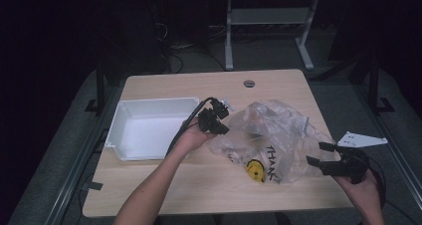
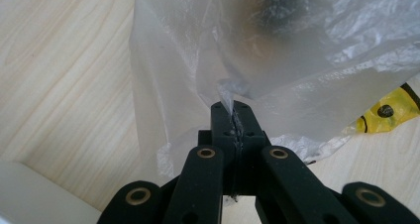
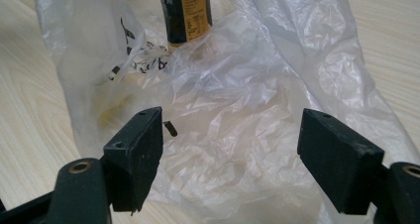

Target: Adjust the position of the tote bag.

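The left gripper (image 2: 233,116) pinches the plastic bag (image 1: 271,135) beside the white tray (image 1: 130,107). The right gripper (image 3: 230,144) gapes wide at the bag's near-right edge. Its view shows what is probably a bottle (image 3: 185,13) inside.

Plastic bag (image 1: 271,135): black "THANK" lettering, yellow smiley sign; bottle (image 3: 187,11) label text unreadable.

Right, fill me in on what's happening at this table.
A person is working a clear plastic bag on the wooden table with two handheld grippers. The left gripper is shut on a fold of the bag's film, pinching it near the white tray. The right gripper is open, its fingers spread in front of the bag's other side without gripping it. Inside the bag stands a dark bottle with a yellow label.
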A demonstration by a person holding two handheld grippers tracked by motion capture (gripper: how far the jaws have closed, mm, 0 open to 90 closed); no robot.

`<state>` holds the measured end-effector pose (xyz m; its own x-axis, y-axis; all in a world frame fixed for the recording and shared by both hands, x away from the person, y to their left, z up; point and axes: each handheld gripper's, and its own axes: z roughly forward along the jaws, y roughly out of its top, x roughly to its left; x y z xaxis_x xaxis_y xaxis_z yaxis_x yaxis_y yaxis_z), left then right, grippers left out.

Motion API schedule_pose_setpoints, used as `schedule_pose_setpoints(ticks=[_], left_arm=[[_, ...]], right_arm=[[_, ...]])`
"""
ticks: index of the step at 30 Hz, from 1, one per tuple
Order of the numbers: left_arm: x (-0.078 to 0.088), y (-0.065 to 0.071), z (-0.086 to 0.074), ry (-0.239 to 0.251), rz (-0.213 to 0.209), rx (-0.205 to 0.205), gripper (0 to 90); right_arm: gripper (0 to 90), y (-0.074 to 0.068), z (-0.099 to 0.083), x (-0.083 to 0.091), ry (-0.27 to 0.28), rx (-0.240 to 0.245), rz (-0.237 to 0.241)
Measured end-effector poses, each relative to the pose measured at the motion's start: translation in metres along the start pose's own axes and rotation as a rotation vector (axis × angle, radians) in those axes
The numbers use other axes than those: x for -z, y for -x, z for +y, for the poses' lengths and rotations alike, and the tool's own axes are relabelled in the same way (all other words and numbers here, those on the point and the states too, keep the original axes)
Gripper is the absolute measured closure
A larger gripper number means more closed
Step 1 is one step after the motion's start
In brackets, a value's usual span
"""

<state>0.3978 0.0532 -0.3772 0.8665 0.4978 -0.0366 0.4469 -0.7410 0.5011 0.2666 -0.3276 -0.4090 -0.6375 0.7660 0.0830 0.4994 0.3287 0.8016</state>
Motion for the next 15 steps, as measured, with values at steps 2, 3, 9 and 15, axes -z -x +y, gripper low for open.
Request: schedule_pose_setpoints(ticks=[2, 3, 9, 15], left_arm=[[-0.002, -0.001, -0.003, -0.004, -0.001, 0.003, 89.8], [-0.003, -0.001, -0.004, -0.005, -0.002, 0.004, 89.8], [-0.005, -0.003, -0.009, 0.005, -0.006, 0.021, 89.8], [-0.007, -0.005, -0.011, -0.002, -0.008, 0.031, 89.7]], right_arm=[[25.2, -0.001, 0.001, 0.0, -0.002, 0.003, 0.006], [25.2, -0.002, 0.002, -0.001, -0.004, 0.008, 0.008], [25.2, -0.011, 0.009, -0.001, -0.003, 0.045, 0.042], [25.1, -0.022, 0.021, 0.0, 0.023, 0.079, 0.104]])
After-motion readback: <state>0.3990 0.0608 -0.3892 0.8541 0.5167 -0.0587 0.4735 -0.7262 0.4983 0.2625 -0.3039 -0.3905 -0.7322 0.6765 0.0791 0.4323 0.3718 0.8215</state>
